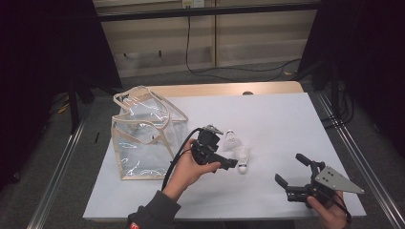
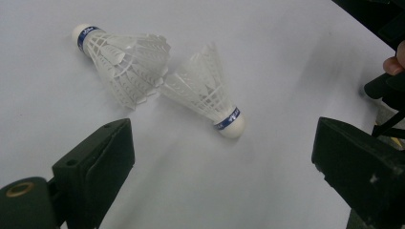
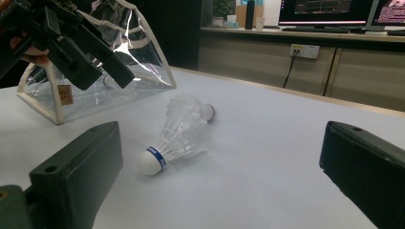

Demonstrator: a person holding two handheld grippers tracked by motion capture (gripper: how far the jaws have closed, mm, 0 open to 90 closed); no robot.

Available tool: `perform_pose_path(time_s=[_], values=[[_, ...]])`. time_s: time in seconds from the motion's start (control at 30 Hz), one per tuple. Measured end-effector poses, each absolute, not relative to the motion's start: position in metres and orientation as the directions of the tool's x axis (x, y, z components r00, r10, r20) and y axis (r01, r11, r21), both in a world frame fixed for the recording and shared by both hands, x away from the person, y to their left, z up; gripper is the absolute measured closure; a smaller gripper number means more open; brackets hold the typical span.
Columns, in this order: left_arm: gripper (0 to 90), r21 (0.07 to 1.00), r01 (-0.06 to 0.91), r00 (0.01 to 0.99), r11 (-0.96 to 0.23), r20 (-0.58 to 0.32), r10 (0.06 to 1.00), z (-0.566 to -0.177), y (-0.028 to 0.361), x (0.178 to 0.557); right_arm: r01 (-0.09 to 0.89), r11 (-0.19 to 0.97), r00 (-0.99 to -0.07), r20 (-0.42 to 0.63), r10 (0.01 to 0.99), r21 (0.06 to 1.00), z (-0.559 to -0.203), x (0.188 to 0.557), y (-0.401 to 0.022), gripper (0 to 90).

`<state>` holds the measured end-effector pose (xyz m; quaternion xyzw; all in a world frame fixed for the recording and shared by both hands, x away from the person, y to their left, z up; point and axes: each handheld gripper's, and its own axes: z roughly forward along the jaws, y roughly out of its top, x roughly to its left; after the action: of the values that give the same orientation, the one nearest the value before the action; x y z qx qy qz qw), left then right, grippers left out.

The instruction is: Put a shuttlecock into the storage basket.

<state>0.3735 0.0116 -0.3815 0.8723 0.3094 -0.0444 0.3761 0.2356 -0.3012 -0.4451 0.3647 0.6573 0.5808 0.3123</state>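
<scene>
Shuttlecocks, two of them, lie on their sides on the white counter [image 1: 286, 124], feather skirts touching and cork tips pointing apart; the nearer shuttlecock [image 1: 243, 157] sits just ahead of the left gripper [image 1: 228, 163], the farther shuttlecock [image 1: 230, 141] just beyond it. Seen in the left gripper view, the nearer shuttlecock [image 2: 210, 95] has its blue-banded cork toward the camera, while the farther shuttlecock [image 2: 122, 59] points its cork away to the upper left. The left gripper is held low over the counter with its jaws spread wide and nothing between them, angled so the pair lies in front of the gap, which suggests it is lining up to pick one up. The right gripper [image 1: 292, 171] waits well apart at the near right edge of the counter, jaws also wide open and empty, aimed toward the same shuttlecocks, probably keeping out of the way. A clear plastic bag [image 1: 143, 138] with cream trim stands open on the left side of the counter, near the left hand [image 1: 188, 169], likely the place the shuttlecocks are meant to go. Because the skirts overlap, closing on one could nudge the other. Nothing else lies between the grippers and the shuttlecocks
</scene>
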Motion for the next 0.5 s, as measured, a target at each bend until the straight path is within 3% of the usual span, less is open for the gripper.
perform_pose_path(time_s=[0.5], values=[[8.8, 0.619, 0.583, 0.797, -0.526, -0.308, 0.52, -0.3912, 0.0057, 0.3727, 0.116, 0.06, -0.537, 0.012, 0.843, 0.991, -0.445, 0.2351, -0.3017, 0.8]])
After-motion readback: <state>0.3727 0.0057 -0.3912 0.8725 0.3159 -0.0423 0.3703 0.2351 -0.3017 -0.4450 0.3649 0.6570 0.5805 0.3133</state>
